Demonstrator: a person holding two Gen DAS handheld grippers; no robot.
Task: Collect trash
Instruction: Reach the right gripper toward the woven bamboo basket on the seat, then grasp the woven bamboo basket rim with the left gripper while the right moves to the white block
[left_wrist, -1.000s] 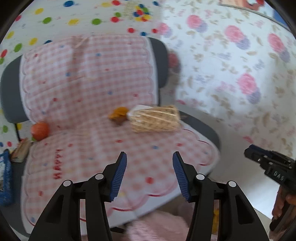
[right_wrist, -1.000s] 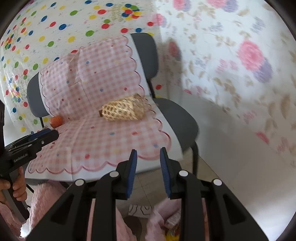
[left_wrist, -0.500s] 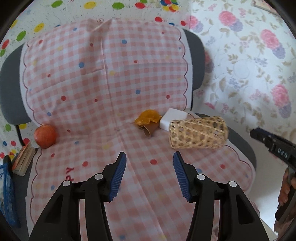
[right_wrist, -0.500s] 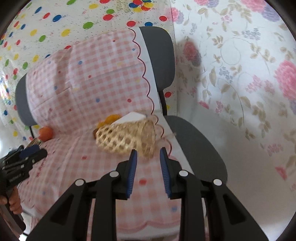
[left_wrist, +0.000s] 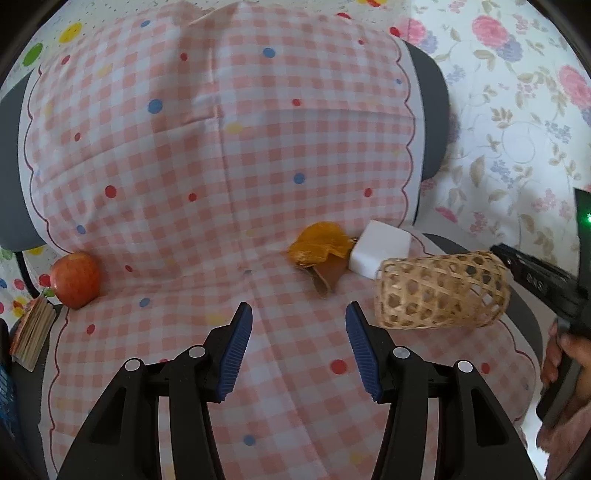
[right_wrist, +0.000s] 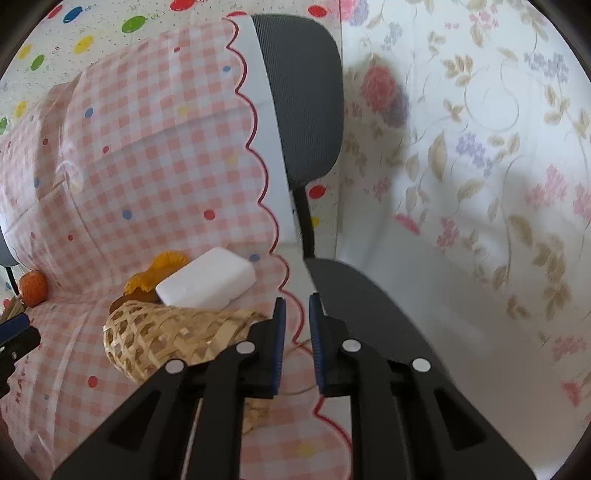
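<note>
Both my hands have closed in on the chair: right gripper (right_wrist: 296, 325) narrowing at the basket (right_wrist: 166, 339) rim, nothing pinched yet; left gripper (left_wrist: 299, 325) spread, empty, facing the peel (left_wrist: 319, 245).

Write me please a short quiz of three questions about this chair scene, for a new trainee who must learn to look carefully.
1. True or false: the woven basket stands upright on the checked cloth.
2. Which thing lies nearest the left edge of the seat in the left wrist view? A) the apple B) the white block C) the orange peel
3. Fill in: the left claw is open and holds ____.

Key
1. False: it lies on its side.
2. A
3. nothing; only cloth shows between its fingers.
</note>
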